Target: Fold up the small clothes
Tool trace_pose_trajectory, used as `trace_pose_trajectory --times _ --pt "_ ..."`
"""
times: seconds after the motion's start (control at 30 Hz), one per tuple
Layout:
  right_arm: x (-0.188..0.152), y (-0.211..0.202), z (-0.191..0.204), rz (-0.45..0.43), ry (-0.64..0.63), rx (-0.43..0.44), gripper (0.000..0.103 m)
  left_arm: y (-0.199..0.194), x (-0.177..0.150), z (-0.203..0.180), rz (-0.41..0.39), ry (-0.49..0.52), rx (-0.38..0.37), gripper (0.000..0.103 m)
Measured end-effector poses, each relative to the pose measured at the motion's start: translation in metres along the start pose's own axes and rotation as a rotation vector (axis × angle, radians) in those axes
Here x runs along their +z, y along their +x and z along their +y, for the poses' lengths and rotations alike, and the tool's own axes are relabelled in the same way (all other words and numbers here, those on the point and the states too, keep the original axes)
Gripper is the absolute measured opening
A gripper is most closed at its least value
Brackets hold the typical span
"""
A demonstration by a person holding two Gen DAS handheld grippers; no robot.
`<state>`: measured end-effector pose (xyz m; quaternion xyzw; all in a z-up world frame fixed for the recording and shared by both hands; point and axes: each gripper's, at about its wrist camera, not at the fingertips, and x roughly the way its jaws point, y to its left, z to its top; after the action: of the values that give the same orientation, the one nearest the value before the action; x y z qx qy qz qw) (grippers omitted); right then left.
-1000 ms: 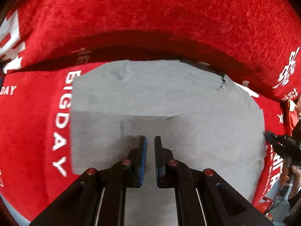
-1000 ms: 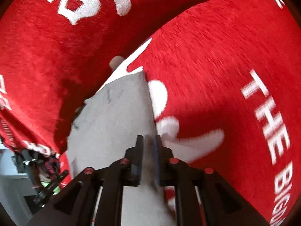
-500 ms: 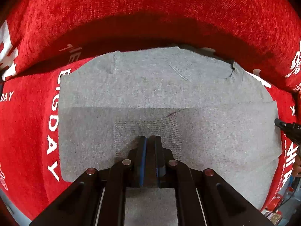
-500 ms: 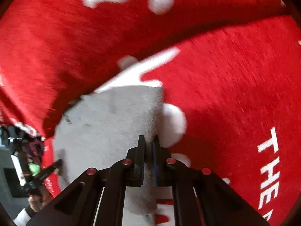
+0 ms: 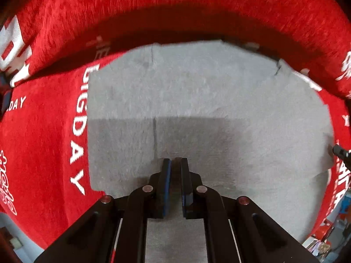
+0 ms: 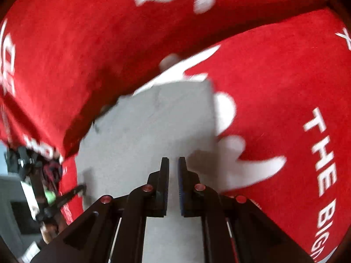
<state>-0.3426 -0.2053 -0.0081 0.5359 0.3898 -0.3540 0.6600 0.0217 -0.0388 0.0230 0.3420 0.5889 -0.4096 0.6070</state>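
A small grey knit garment [image 5: 197, 100] lies folded flat on a red cloth with white lettering [image 5: 48, 127]. A fold edge runs across its middle. My left gripper [image 5: 174, 162] hovers over its near half, jaws a narrow gap apart, nothing between them. In the right wrist view the same grey garment [image 6: 158, 122] lies below my right gripper [image 6: 173, 161], whose jaws stand slightly apart and empty near the garment's right edge. The left gripper's tip [image 6: 76, 190] shows at the garment's left edge.
The red cloth [image 6: 274, 87] rises in a raised fold behind the garment [image 5: 175, 6]. The right gripper's tip [image 5: 340, 151] pokes in at the right edge. Floor clutter [image 6: 33, 175] lies beyond the table's left side.
Both grippers were pinched on the grey garment half a second ago. Now both have opened a little and let it go; the garment lies flat with the new fold.
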Motion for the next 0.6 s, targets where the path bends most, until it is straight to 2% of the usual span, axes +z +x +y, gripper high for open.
trace_pose_trajectory --times 0.07,0.1,0.17,0.33,0.4,0.6 --pt "-0.012 0.018 0.003 0.049 -0.021 -0.058 0.008 -0.001 -0.002 0.003 -0.019 -0.004 -0.016 0.008" --pt "-0.018 0.027 0.0 0.077 -0.033 -0.096 0.004 -0.002 -0.003 0.005 -0.016 -0.006 -0.017 0.008" --pt "-0.022 0.024 -0.005 0.042 -0.044 -0.075 0.003 -0.004 -0.005 0.012 -0.006 -0.007 0.01 0.008" --pt "-0.02 0.013 -0.011 0.059 -0.007 -0.087 0.004 -0.01 -0.01 0.031 0.014 -0.043 0.033 0.008" --pt "-0.02 0.007 -0.01 0.059 0.006 -0.093 0.008 -0.015 -0.014 0.031 0.011 -0.045 0.034 0.008" --pt "-0.034 -0.004 0.007 0.086 0.009 -0.07 0.008 -0.026 -0.029 0.022 0.009 -0.006 0.028 0.008"
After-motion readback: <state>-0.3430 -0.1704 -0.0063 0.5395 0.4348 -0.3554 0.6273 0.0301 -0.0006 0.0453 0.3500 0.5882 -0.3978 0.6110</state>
